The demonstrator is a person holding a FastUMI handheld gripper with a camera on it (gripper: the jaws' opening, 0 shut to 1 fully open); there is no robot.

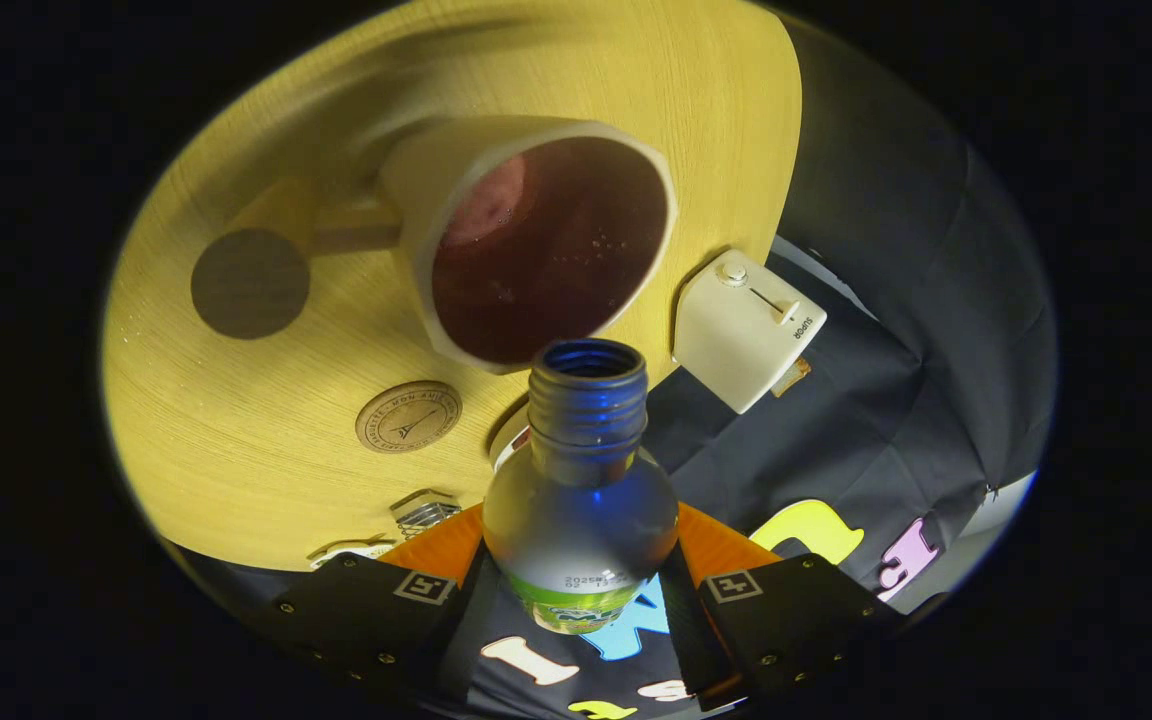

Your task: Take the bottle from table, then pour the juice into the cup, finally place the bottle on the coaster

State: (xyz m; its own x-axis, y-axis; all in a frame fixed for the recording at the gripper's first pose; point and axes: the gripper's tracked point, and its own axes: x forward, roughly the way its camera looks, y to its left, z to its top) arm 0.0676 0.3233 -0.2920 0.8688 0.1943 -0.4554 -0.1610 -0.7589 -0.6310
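My gripper (581, 585) is shut on a clear uncapped bottle (581, 500), both fingers pressing its sides. The whole view is rolled, so the bottle is tipped, its open neck (588, 375) pointing at the rim of a white cup (536, 235) just beyond it. The cup stands on the wooden table (266, 430) and holds dark red juice (551, 255) with small bubbles. The bottle looks empty at the shoulder. A round dark coaster (250, 283) lies on the table past the cup's handle. A smaller round wooden disc with a stamped mark (408, 416) lies nearer my fingers.
A white box-shaped appliance with a knob and a lever (746, 325) stands at the table's edge beside the cup. A metal clip-like object (424, 512) and a white round item (511, 440) lie near the bottle. Black cloth wall lies beyond the table edge.
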